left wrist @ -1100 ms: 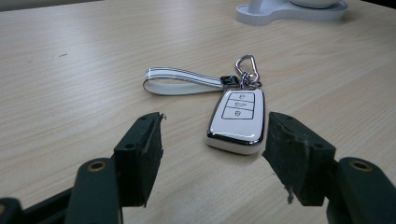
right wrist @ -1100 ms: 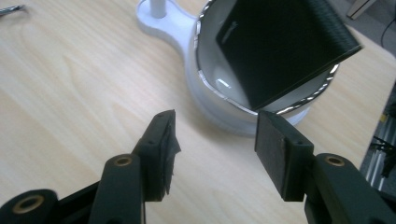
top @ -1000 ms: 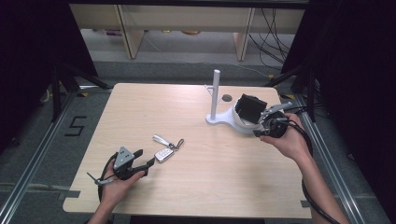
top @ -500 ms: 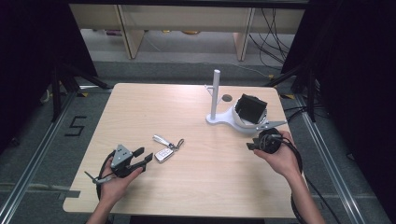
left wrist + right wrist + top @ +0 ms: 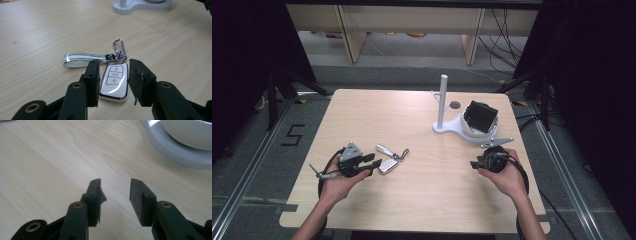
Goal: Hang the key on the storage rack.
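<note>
This looks to me like a lab or test room set up for recording, not a home. I work at a plain light-wood table [image 5: 422,115] that stands alone on a grey floor [image 5: 257,165]. Black metal framing [image 5: 277,85] rises at the far left and far right of the table, with dark curtains or panels [image 5: 592,75] behind it on both sides. Metal rails [image 5: 242,190] run along the floor on the left and right. A "5" [image 5: 293,135] is marked on the floor to the left. Loose black cables [image 5: 502,30] hang at the far right, near pale wooden furniture legs [image 5: 349,35] along the far wall.
</note>
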The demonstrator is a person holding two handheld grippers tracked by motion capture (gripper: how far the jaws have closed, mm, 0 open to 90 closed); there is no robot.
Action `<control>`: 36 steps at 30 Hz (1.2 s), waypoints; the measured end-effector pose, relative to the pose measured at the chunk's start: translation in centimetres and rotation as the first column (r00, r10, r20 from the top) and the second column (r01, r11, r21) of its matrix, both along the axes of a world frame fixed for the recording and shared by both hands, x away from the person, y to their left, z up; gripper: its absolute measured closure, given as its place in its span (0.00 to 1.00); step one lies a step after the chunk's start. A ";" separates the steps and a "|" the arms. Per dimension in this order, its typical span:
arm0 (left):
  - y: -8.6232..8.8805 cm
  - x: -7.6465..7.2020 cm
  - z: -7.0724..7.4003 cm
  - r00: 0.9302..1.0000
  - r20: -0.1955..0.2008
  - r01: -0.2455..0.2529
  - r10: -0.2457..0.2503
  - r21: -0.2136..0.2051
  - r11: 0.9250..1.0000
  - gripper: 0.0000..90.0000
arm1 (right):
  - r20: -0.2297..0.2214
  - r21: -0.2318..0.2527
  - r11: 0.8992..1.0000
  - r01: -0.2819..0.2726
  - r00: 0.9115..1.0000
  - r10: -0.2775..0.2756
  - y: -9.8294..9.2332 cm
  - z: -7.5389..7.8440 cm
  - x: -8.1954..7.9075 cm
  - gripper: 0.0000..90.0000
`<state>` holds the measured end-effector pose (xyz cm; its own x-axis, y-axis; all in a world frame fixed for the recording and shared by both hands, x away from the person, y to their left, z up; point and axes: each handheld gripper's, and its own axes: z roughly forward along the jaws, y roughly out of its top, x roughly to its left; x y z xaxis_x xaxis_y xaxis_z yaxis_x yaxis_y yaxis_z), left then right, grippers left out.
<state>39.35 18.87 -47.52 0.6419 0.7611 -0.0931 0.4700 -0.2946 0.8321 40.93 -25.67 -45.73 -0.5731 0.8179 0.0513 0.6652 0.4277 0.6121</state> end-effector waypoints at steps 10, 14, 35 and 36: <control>-2.2 2.9 1.0 0.991 -0.091 0.113 -0.100 0.153 0.982 0.69 | 0.001 0.006 1.000 -0.012 1.000 0.012 0.4 -0.2 -0.1 0.68; -2.6 3.6 1.2 0.989 -0.114 0.111 -0.092 0.172 0.979 0.68 | -0.007 0.008 1.000 -0.009 1.000 0.009 0.6 -0.1 -0.2 0.68; -4.8 7.3 1.9 0.942 -0.318 0.191 -0.103 0.259 0.947 0.67 | 0.000 -0.006 1.000 -0.027 1.000 0.027 1.1 -0.5 -0.3 0.66; -5.0 7.4 2.0 0.942 -0.322 0.191 -0.099 0.267 0.945 0.67 | 0.000 -0.006 1.000 -0.027 1.000 0.027 1.1 -0.5 -0.3 0.66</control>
<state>46.78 13.90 -45.56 0.7240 0.6842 -0.0875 0.6169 -0.5854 0.5260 40.60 -24.58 -46.21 -0.5947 0.8026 0.0460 0.6533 0.4492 0.6094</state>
